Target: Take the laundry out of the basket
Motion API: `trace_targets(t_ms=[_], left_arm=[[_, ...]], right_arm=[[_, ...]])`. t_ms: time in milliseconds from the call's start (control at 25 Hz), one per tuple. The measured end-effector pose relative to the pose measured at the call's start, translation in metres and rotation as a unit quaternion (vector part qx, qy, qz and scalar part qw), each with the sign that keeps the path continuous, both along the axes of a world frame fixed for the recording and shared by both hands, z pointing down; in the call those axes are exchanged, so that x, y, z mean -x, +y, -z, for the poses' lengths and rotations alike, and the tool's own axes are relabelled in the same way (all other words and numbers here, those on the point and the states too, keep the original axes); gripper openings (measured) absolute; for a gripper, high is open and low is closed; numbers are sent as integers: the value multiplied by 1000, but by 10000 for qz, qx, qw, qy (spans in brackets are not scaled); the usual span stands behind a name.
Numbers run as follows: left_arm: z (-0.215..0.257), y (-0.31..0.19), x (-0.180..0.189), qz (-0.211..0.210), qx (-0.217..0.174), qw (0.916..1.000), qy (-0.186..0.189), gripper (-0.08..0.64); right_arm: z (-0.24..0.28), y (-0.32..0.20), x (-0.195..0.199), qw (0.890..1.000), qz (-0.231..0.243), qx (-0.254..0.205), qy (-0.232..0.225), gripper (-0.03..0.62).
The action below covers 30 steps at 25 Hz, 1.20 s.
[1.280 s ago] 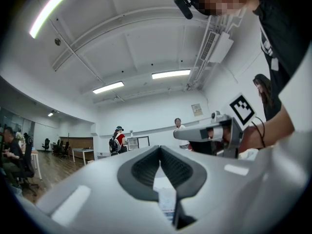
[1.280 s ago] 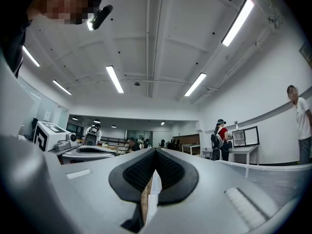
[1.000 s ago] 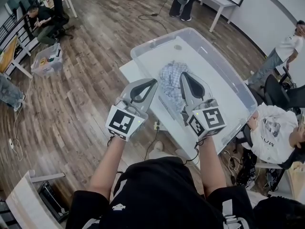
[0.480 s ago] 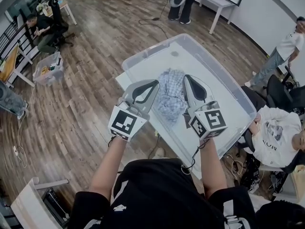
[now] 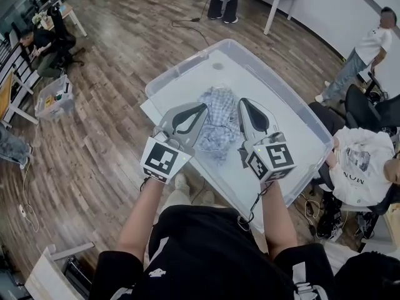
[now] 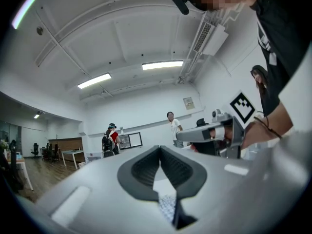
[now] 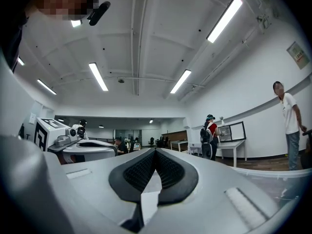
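Two sets of fingers (image 6: 141, 169) clenched and empty, per gripper views. Head view places laundry (image 5: 220, 120) inside basket (image 5: 256, 80), left gripper (image 5: 204, 107) at its nine o'clock, right gripper (image 5: 242, 102) at three.

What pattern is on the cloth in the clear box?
Blue-and-white checks on the cloth, best in head view.

The basket (image 5: 181, 68) is open on top; only its clear walls bar the way. The laundry (image 5: 219, 119) heaps beside the near-left wall, and bare floor runs to the far and right corners.
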<state>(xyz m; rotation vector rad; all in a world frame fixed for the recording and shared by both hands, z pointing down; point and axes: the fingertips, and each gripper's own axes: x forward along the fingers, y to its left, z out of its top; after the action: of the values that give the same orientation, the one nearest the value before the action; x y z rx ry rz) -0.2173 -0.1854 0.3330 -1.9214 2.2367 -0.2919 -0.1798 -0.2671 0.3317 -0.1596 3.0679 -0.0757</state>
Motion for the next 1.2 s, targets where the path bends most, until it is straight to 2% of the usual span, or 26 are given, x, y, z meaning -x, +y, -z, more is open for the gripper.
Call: trace_targets(t_ms=[160,320,480,600,680,840,960,1080,1120,1200], left_arm=[[-4,-19,14,-289,83,9995,-10,11],[-3,-42,23,-991,42,9948,220,11],[-12,-73,32,-1662,308,9854,225,11],[-34,-98,36,-2172,858,9723,139,12],[-57,-113,36,-2531,1419,9569,116,79],[-105,-136,35,-3249,2446,9136,-19,232],[-141,-146,30,-3675,3011,8799,-24,397],[-174,-153,24,-3916,3432,8537,-32,534],[-188,-153,22,-3977,3589,8444,-73,570],[-217,-151,20,-4104,3962,8210,-234,583]], right_arm=[[-5,-18,6,9997,-243,-62,59,-2],[-9,-41,7,9978,-655,57,76,-2],[-16,-64,10,9940,-1077,132,135,-2],[-21,-80,10,9899,-1390,177,194,-2],[-21,-89,10,9868,-1593,188,222,-2],[-21,-108,7,9777,-2078,247,167,-2],[-22,-119,4,9717,-2342,279,145,-2],[-22,-125,-4,9659,-2567,312,124,-2],[-23,-127,-7,9641,-2632,326,131,-2],[-25,-131,-14,9604,-2761,351,148,-2]])
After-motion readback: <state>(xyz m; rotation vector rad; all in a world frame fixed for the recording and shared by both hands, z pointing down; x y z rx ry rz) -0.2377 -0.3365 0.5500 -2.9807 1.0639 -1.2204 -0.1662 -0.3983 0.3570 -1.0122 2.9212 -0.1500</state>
